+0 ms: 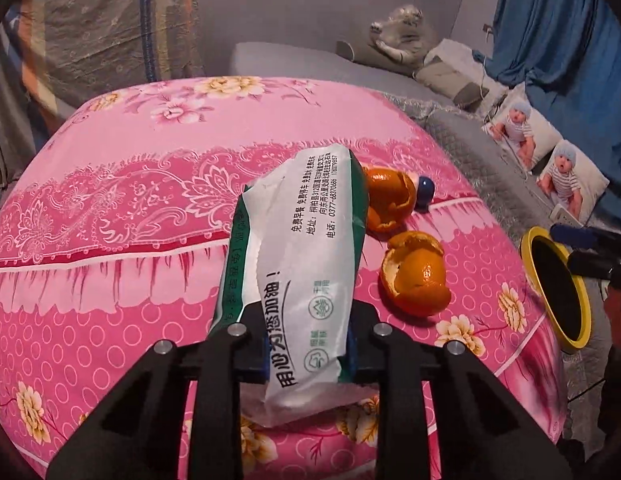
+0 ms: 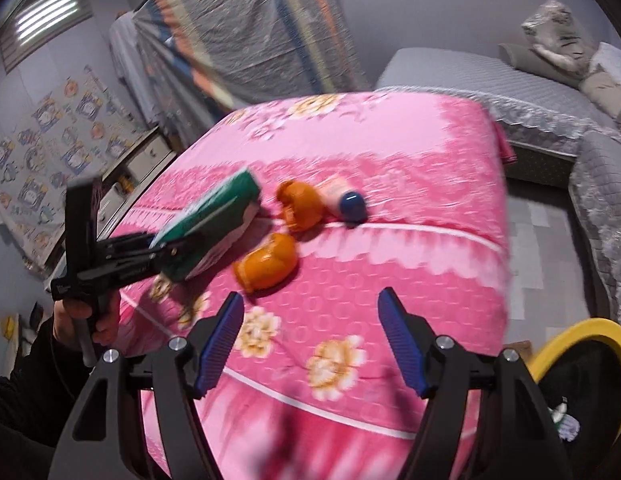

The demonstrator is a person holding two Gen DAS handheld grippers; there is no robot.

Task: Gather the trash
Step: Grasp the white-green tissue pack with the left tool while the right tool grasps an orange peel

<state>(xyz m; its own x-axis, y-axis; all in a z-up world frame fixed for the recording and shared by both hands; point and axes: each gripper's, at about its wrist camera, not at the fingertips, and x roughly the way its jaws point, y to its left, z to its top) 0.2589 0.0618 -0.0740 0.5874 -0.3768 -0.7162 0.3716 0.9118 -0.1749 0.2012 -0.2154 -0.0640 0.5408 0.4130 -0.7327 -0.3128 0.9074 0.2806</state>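
Note:
My left gripper [image 1: 308, 354] is shut on a white and green plastic packet [image 1: 298, 240], which slants up off the pink floral cloth [image 1: 130, 264]. In the right wrist view the same gripper [image 2: 166, 252] holds the packet [image 2: 214, 216] at the left. Two orange peels [image 1: 390, 200] [image 1: 418, 276] lie just right of the packet, also seen as peels [image 2: 300, 206] [image 2: 268, 262]. Behind them lies a small bottle with a blue cap [image 1: 426, 190] [image 2: 346, 202]. My right gripper [image 2: 310, 300] stands open over the cloth, nothing between its blue pads [image 2: 220, 344].
A yellow-rimmed bin [image 1: 582, 304] [image 2: 570, 332] stands off the right edge of the cloth, something white inside. A grey bed [image 2: 470, 76] with cushions lies behind, baby-print pillows [image 1: 522, 132] to the right. A hand [image 2: 102, 324] grips the left tool.

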